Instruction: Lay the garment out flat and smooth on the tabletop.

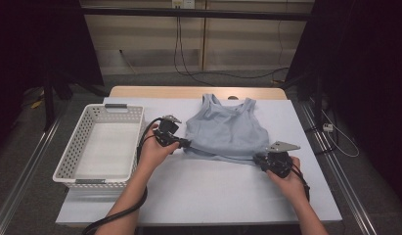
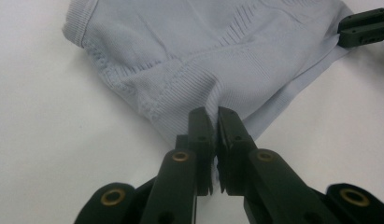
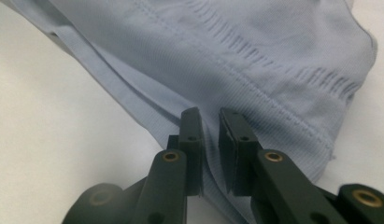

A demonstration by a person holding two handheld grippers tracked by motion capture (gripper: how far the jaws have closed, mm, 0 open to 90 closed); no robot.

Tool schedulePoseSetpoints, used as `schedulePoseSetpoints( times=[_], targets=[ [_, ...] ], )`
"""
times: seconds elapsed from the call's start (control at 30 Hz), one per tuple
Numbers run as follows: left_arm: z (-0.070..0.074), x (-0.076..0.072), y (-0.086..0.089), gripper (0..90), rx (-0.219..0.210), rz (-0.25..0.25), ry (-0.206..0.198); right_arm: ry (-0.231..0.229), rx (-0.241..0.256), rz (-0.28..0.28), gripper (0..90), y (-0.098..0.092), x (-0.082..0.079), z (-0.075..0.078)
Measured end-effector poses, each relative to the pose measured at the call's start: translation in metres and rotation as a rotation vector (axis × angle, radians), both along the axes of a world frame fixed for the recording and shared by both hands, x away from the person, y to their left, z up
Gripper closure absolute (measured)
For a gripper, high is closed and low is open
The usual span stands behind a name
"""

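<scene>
My left gripper (image 1: 185,143) is clamped on the near left corner of the pale blue top (image 1: 225,128); my right gripper (image 1: 257,157) pinches its near right hem. The top lies flat mid-table, hem slightly lifted, so I judge folding has barely begun. The white basket (image 1: 77,147) at left holds nothing.

Top's hem (image 2: 216,164) corner (pinched) hidden between left claw (image 2: 214,122) jaws.
</scene>
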State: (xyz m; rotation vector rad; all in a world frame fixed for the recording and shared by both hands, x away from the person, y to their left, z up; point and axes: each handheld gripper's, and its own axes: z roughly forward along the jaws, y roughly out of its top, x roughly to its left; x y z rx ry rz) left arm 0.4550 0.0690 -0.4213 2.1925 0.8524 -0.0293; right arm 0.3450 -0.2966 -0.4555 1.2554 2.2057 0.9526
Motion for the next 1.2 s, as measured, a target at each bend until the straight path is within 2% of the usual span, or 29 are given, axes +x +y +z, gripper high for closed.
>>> schedulePoseSetpoints(
  times=[0.07,0.1,0.13,0.17,0.23,0.3,0.37,0.57,0.67,0.77,0.87,0.93,1.03,1.2],
  targets=[
    [-0.001,0.0,0.0,85.4,0.003,0.001,0.002,0.005,0.0,0.0,78.3,0.001,0.0,-0.002],
    [-0.001,0.0,0.0,85.5,0.002,0.0,0.006,0.005,-0.005,-0.001,81.0,0.001,0.0,-0.002],
    [-0.002,0.0,0.0,85.5,0.004,0.001,0.008,0.001,-0.014,-0.002,87.6,0.0,0.0,-0.001],
    [-0.002,0.001,0.0,85.6,0.002,0.004,0.007,0.0,-0.021,-0.003,89.3,-0.001,0.001,-0.001],
    [-0.002,0.001,0.001,86.0,-0.01,0.013,-0.001,0.008,-0.005,-0.018,89.8,-0.003,0.002,0.0],
    [-0.002,0.001,0.0,86.3,-0.018,0.019,-0.004,-0.026,-0.025,-0.045,90.0,-0.005,0.002,0.003],
    [-0.004,0.002,-0.002,86.3,-0.012,0.018,-0.004,-0.032,-0.019,-0.041,89.9,-0.007,0.002,0.005],
    [-0.012,0.003,-0.003,84.4,0.024,0.003,0.035,-0.011,-0.024,-0.027,89.2,-0.006,0.002,-0.001],
    [-0.008,0.002,-0.002,76.9,0.025,0.013,0.036,-0.001,-0.009,-0.025,88.3,-0.007,0.001,-0.001],
    [-0.001,0.001,0.0,61.0,0.01,0.025,0.016,0.005,0.014,-0.025,84.2,-0.009,-0.001,0.0],
    [0.004,0.001,0.002,51.6,-0.017,0.041,0.005,0.004,0.031,-0.017,80.6,-0.01,-0.003,0.002],
    [0.005,0.001,0.002,45.7,-0.02,0.053,-0.008,-0.004,0.05,-0.026,75.2,-0.011,-0.003,0.003],
    [0.002,0.002,0.002,43.0,-0.02,0.059,-0.008,-0.016,0.069,-0.053,63.1,-0.013,-0.004,0.005],
    [-0.005,0.005,0.003,42.2,-0.009,0.073,-0.01,-0.032,0.088,-0.069,56.0,-0.015,-0.005,0.007]
  ],
)
